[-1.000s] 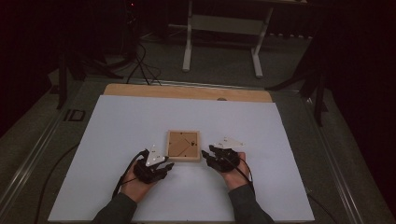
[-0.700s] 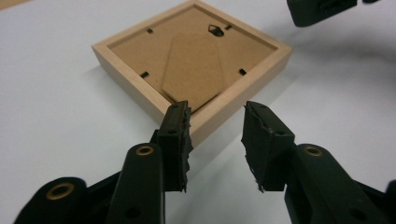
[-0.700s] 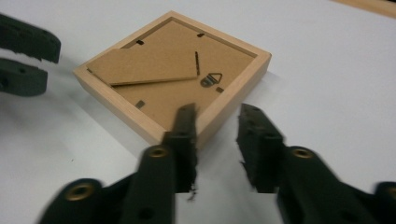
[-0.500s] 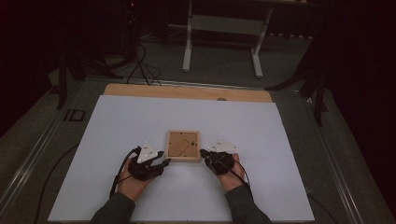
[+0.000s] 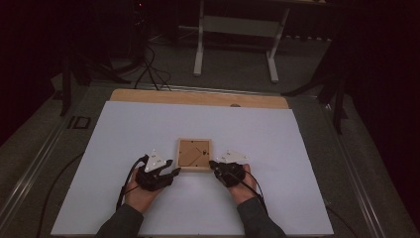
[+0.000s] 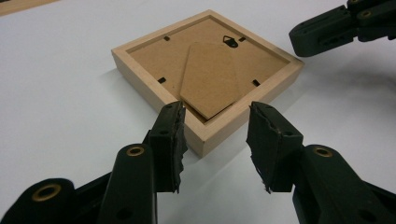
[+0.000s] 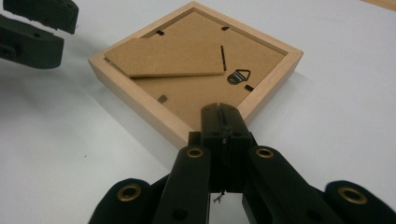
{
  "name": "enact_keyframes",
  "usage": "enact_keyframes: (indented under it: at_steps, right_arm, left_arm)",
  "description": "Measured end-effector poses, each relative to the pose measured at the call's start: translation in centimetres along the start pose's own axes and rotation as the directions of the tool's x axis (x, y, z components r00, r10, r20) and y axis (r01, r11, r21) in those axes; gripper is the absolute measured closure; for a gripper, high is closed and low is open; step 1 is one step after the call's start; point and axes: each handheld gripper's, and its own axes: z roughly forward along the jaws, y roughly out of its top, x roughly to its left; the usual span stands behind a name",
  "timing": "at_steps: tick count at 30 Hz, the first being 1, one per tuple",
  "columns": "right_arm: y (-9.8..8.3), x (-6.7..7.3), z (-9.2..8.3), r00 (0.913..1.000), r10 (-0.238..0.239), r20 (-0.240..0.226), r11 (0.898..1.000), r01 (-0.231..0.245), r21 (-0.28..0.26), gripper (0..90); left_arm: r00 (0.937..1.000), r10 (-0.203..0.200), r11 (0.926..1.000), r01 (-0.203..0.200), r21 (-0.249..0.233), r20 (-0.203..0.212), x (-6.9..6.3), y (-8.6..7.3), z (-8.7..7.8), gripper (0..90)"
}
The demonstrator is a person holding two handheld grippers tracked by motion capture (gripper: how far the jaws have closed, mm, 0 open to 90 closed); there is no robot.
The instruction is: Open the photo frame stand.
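A small light-wood picture frame (image 5: 194, 154) lies face down mid-table, showing its brown backing, a cardboard stand flap (image 6: 210, 79) and a metal hanger (image 7: 239, 76). My left gripper (image 5: 173, 171) is open at the frame's near left corner. In the left gripper view the left gripper (image 6: 217, 109) has its jaws either side of that corner of the frame (image 6: 154, 88), not closed on it. My right gripper (image 5: 213, 164) is shut at the near right corner. In its own view the right gripper (image 7: 219, 108) rests its closed tip over the rim of the frame (image 7: 140, 98), holding nothing.
The white table sheet (image 5: 148, 124) spreads widely around the frame, with a wooden strip (image 5: 198, 97) along its far edge. Cables trail back from both hands. Beyond the table stand a white bench frame (image 5: 237, 29) and dark floor.
Both hands shifted slightly: the left one drew a little left, the right one edged in toward the frame's corner. The frame has stayed in place.
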Motion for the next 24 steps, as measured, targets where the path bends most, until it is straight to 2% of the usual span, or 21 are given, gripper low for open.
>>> enact_keyframes:
  at_steps: [4, 6, 11, 15, 24]
  right_arm:
    - [-0.1, 0.1, 0.2, 1.0000, -0.001, -0.003, 1.000, 0.001, 0.006, 89.9]
    - [-0.1, 0.1, 0.2, 1.0000, 0.000, -0.003, 1.000, 0.000, 0.008, 90.0]
    - [-0.1, 0.1, 0.2, 1.0000, 0.000, -0.001, 1.000, 0.000, 0.006, 89.9]
    - [-0.1, 0.1, 0.3, 1.0000, 0.002, -0.006, 1.000, -0.002, 0.006, 89.9]
    - [-0.2, 0.0, 0.3, 0.9999, 0.009, -0.011, 1.000, -0.009, 0.002, 89.9]
  left_arm:
    - [0.9996, -0.029, 0.9995, 0.029, 0.012, -0.004, 0.1, 0.1, -0.1, 55.9]
    - [0.9995, -0.030, 0.9995, 0.030, 0.009, -0.002, 0.1, 0.4, -0.3, 55.4]
    - [0.9999, -0.013, 0.9993, 0.013, 0.034, 0.000, 0.3, 1.1, -0.3, 55.2]
    - [0.9997, -0.022, 0.9990, 0.021, 0.040, 0.006, 0.5, 1.5, -0.2, 55.3]
    - [0.9997, 0.021, 0.9947, -0.020, 0.101, -0.010, 0.6, 3.1, 1.6, 53.8]
